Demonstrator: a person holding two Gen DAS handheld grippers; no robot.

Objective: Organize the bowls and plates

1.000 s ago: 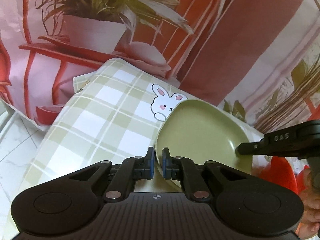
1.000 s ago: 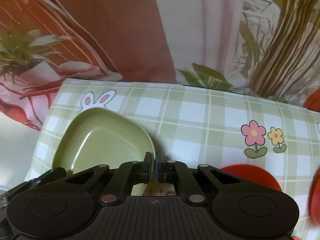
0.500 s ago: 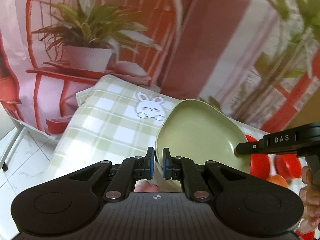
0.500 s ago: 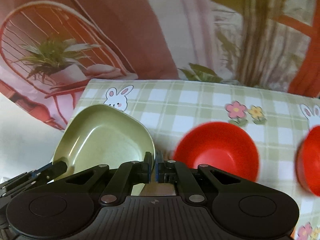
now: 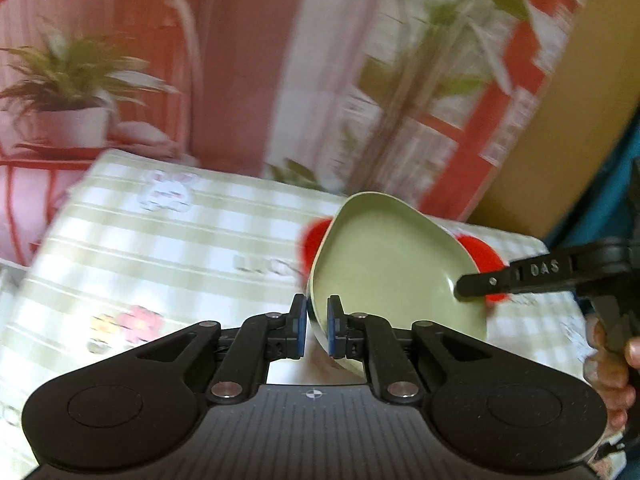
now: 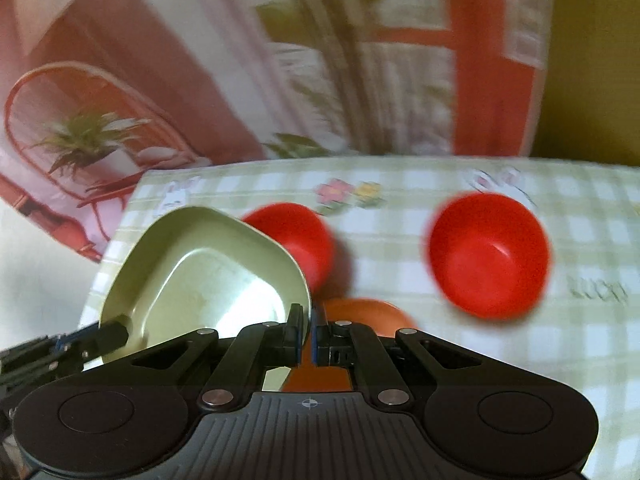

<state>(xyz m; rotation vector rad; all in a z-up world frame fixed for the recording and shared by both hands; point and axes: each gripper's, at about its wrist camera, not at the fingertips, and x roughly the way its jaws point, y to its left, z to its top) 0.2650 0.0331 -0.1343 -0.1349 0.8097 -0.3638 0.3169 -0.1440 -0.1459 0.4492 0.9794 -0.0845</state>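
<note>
"DAS" stands in pale letters on the black right gripper (image 5: 472,290) arm at the right of the left wrist view. Dark print on the tablecloth (image 6: 480,360) is too blurred to read.

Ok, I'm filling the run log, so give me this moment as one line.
held: pale green rounded plate | left gripper: shut on rim | right gripper: shut on rim | below: red round bowls, checked tablecloth

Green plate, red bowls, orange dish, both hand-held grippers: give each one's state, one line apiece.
Green plate: lifted off the tablecloth, tilted, gripped at two rim spots.
Left hand-held gripper: shut on the plate's rim.
Right hand-held gripper: shut on the opposite rim.
Near red bowl: upright, partly behind the plate.
Far red bowl: upright, empty, standing alone.
Orange dish: on the tablecloth, mostly hidden.
</note>
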